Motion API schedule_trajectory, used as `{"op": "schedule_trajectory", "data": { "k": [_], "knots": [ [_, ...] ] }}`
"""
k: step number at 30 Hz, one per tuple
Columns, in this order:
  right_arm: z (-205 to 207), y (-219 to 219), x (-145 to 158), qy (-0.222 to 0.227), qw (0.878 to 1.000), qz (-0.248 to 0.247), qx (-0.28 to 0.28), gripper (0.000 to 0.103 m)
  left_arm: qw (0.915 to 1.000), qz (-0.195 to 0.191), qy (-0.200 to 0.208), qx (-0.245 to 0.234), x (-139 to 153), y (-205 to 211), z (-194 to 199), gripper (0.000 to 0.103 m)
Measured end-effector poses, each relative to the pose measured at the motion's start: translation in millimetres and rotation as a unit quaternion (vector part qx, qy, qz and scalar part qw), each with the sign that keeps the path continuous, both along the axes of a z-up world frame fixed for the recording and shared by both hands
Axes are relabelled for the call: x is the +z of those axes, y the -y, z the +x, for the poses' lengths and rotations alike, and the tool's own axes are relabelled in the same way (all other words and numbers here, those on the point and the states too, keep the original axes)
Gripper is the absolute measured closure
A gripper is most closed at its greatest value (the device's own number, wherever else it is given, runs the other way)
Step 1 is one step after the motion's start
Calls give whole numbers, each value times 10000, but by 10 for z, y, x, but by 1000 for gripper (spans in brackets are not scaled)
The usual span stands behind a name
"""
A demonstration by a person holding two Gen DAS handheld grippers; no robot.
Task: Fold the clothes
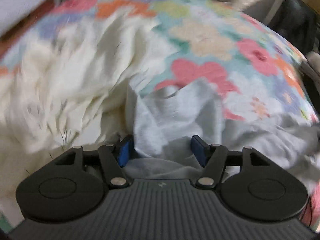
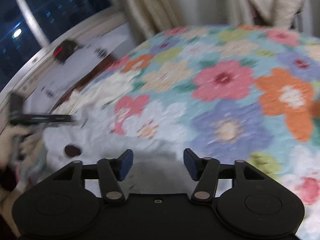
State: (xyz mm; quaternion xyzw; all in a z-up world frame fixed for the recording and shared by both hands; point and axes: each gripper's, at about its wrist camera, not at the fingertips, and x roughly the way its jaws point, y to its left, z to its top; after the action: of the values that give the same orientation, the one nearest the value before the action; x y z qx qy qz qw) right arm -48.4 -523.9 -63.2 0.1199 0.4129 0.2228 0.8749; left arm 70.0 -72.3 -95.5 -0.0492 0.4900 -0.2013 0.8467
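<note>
1. Left gripper (image 1: 161, 150): black body, blue pads; jaws apart. Pale grey garment (image 1: 176, 118) lies betw. & in front of the pads, bunched. Left pad (image 1: 124, 150) sits right at the cloth edge, right pad (image 1: 198, 150) has cloth beside it; pics too blurred to say if either pad touches, but neither squeezes it.
2. Pale grey garment: crumpled on the bed, near edge, spreading to the right side of left wrist view.
3. Cream fluffy garment (image 1: 70, 76): heaped to the left of the grey one, touching it at the middle fold.
4. Floral bedspread (image 1: 230, 46): pink, orange, blue, cream flowers on teal; lies under both garments.
5. Right gripper (image 2: 158, 164): same build, jaws apart, nothing betw. the pads; whitish patch of bedspread beneath.
6. Right wrist view, left edge: the other gripper (image 2: 40, 118) as a dark blurred bar, w/ a hand (image 2: 24, 146) below it.
7. Background: window (image 2: 50, 10) dark, cream curtain (image 2: 156, 6), white ledge (image 2: 90, 46) beside bed.
</note>
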Motion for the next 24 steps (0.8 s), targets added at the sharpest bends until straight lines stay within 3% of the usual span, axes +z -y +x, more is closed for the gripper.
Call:
{"op": "schedule_trajectory", "data": {
  "k": [1,3,5,8,11,13,18,21,24],
  "knots": [
    [14,-46,-47,-99,9999,-52,113,40,9998,-176,48,49,-12,-33,-3,71],
    [32,-95,-157,-284,9990,-198,275,39,9990,-326,297,-35,40,-39,-66,90],
    [39,-107,-247,-433,9976,-339,415,39,9972,-429,587,-168,103,-17,-140,97],
    [29,-78,-291,-433,9957,-444,691,40,9865,-1370,765,-474,218,-40,-166,99],
    [-17,-164,-211,37,9881,-1188,975,95,9799,-1676,944,-534,398,15,-47,99],
    [32,-202,-109,378,9795,-1810,800,99,9778,-1740,1067,-485,518,66,137,99],
    [536,-44,254,917,9688,-2253,470,100,9696,-1146,2099,-523,962,353,666,99],
    [896,99,421,1159,9674,-2244,184,100,9536,-1068,2772,-493,1271,483,996,99],
    [1244,268,515,1403,9661,-2156,-212,100,9468,-1125,3004,-278,1463,611,1323,99]
  ]
}}
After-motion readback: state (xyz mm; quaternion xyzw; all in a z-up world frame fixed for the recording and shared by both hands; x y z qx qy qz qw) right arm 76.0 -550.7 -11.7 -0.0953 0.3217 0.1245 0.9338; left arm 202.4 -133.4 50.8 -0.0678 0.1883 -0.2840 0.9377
